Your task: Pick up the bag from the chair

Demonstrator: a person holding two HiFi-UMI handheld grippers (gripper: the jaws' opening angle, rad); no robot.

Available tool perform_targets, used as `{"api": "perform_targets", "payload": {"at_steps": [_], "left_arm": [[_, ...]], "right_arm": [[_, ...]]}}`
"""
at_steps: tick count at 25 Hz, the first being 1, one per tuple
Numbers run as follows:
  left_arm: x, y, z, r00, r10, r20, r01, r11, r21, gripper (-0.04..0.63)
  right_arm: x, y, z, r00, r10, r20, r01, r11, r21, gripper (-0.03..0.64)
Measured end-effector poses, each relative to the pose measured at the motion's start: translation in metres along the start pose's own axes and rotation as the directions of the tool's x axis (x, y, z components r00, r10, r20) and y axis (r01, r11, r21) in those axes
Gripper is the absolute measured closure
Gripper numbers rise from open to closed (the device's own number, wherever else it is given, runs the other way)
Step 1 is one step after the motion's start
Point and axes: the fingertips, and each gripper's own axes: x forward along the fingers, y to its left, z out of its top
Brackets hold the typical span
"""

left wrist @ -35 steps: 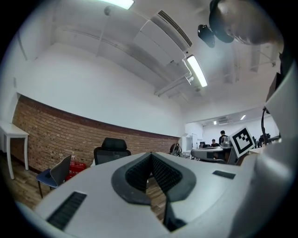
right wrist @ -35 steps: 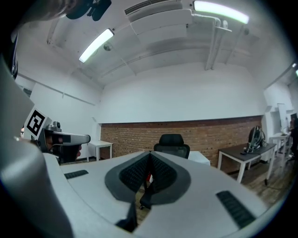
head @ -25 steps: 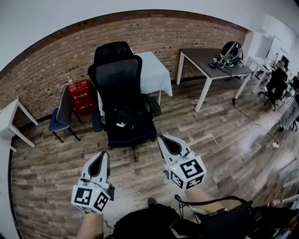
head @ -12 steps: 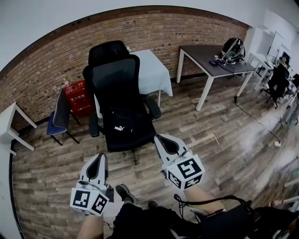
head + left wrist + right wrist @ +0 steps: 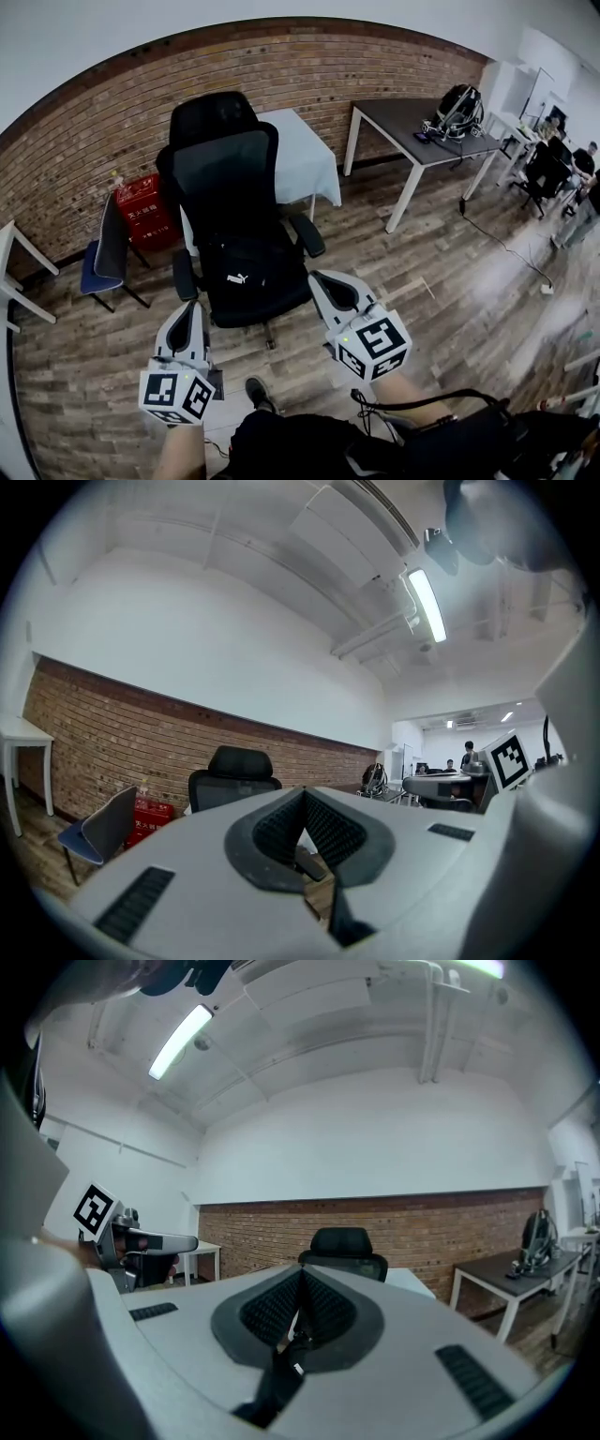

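A black bag (image 5: 246, 272) with a small white logo lies on the seat of the black office chair (image 5: 225, 169), in the middle of the head view. My left gripper (image 5: 194, 307) is shut and empty, just in front of the seat's left front corner and apart from it. My right gripper (image 5: 319, 277) is shut too, with nothing in it, beside the seat's right front edge below the armrest. In the left gripper view the chair's back (image 5: 234, 769) rises behind the shut left gripper (image 5: 302, 797). In the right gripper view the chair's headrest (image 5: 342, 1241) shows beyond the shut right gripper (image 5: 302, 1274).
Behind the chair stands a table with a white cloth (image 5: 300, 159) against the brick wall. A blue chair (image 5: 98, 258) and a red box (image 5: 141, 208) sit to the left. At right a dark desk (image 5: 422, 127) carries a backpack (image 5: 459, 108). A cable (image 5: 506, 248) runs across the wooden floor.
The chair and bag have come closer and sit lower in the head view. Both grippers have moved forward towards the seat and remain shut.
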Motion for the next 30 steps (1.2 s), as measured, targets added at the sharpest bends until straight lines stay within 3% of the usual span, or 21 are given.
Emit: {"api": "perform_targets", "payload": {"at_steps": [3, 8, 11, 20, 30], "left_arm": [[0.022, 0.025, 0.0, 1.0, -0.01, -0.001, 0.01, 1.0, -0.002, 0.584], [0.055, 0.077, -0.008, 0.998, 0.01, -0.057, -0.014, 0.997, -0.079, 0.584], [0.067, 0.099, -0.008, 0.999, -0.001, -0.052, -0.001, 0.999, -0.055, 0.584], [0.106, 0.156, -0.004, 0.996, -0.075, -0.057, 0.07, 0.995, -0.075, 0.584], [0.138, 0.179, -0.011, 0.988, -0.136, -0.071, 0.127, 0.985, -0.113, 0.584]], "right_arm": [[0.029, -0.005, 0.0, 1.0, -0.016, -0.01, 0.016, 1.0, -0.012, 0.601], [0.078, -0.006, -0.005, 0.998, -0.03, -0.049, 0.03, 1.0, -0.01, 0.601], [0.102, -0.003, -0.004, 0.998, -0.038, -0.057, 0.037, 0.999, -0.016, 0.601], [0.175, 0.004, 0.001, 0.996, -0.066, -0.067, 0.064, 0.997, -0.031, 0.601], [0.212, -0.003, -0.001, 0.992, -0.076, -0.104, 0.071, 0.996, -0.052, 0.601]]}}
